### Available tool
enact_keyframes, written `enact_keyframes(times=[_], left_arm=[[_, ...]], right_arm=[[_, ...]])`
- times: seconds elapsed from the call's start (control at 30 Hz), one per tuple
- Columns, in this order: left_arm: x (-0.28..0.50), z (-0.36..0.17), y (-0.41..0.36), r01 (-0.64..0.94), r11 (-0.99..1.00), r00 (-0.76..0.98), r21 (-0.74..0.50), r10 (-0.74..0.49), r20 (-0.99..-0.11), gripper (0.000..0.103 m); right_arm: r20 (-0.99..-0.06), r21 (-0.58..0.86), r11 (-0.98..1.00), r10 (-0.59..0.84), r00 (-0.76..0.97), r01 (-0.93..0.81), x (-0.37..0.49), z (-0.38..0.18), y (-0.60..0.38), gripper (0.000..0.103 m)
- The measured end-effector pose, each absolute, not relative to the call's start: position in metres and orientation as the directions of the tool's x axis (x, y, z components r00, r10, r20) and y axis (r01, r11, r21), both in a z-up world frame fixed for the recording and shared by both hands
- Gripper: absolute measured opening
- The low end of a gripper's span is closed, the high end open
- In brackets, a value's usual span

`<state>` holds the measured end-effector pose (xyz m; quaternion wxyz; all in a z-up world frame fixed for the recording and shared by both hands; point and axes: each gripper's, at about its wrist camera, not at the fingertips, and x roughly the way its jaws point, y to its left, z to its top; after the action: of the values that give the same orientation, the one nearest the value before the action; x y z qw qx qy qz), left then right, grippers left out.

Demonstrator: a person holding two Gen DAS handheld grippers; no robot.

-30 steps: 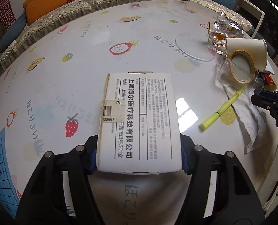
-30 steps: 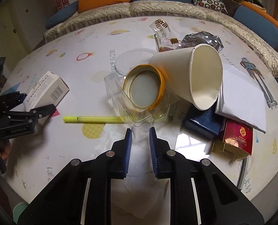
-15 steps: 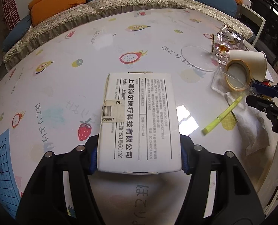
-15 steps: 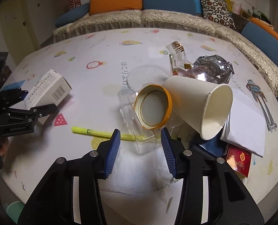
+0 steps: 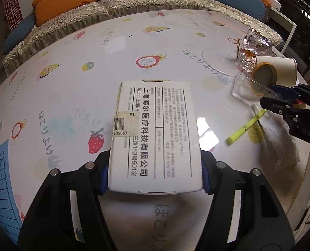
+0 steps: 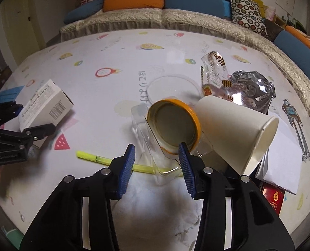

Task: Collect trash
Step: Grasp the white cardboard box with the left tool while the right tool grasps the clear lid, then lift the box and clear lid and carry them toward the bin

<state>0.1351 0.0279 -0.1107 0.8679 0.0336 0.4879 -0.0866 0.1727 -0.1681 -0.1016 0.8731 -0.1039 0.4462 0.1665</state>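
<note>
Even indoor light lit both views, dim toward the black vignetted corners. A window-shaped glare patch lay on the glossy table point(image 5: 207, 129) right of centre. Fisheye bending curved the far edges; the near tissue point(image 6: 155, 209) looked soft.

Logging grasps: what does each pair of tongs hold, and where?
Left tongs clamp the white box by its long sides at the near end. Right tongs are open, holding nothing.

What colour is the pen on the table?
Bright yellow-green pen, clearest in the left wrist view.
</note>
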Motion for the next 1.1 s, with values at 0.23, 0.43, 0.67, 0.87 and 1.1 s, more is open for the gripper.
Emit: enact_keyframes(times=[0.23,0.43,0.67,0.87,1.1], left_arm=[[0.133,-0.107,0.030,0.188,0.982,0.520,-0.025,-0.121,-0.846,0.060],[0.125,-0.089,0.028,0.190,0.982,0.551,-0.014,-0.118,-0.826,0.060],[0.110,-0.066,0.029,0.192,0.981,0.579,-0.003,-0.116,-0.807,0.060],[0.094,-0.060,0.028,0.196,0.981,0.587,0.003,-0.115,-0.802,0.060],[0.079,-0.079,0.022,0.222,0.975,0.553,0.002,-0.124,-0.824,0.060]], right_arm=[[-0.811,0.014,0.914,0.249,0.530,-0.406,0.170,-0.097,-0.165,0.019],[-0.777,0.119,0.907,0.338,0.531,-0.403,0.160,-0.074,-0.171,0.019],[-0.711,0.301,0.870,0.478,0.516,-0.391,0.148,-0.046,-0.183,0.019],[-0.758,0.217,0.874,0.432,0.488,-0.435,0.130,-0.049,-0.169,0.019],[-0.836,0.132,0.881,0.345,0.426,-0.455,0.106,-0.089,-0.162,0.018]])
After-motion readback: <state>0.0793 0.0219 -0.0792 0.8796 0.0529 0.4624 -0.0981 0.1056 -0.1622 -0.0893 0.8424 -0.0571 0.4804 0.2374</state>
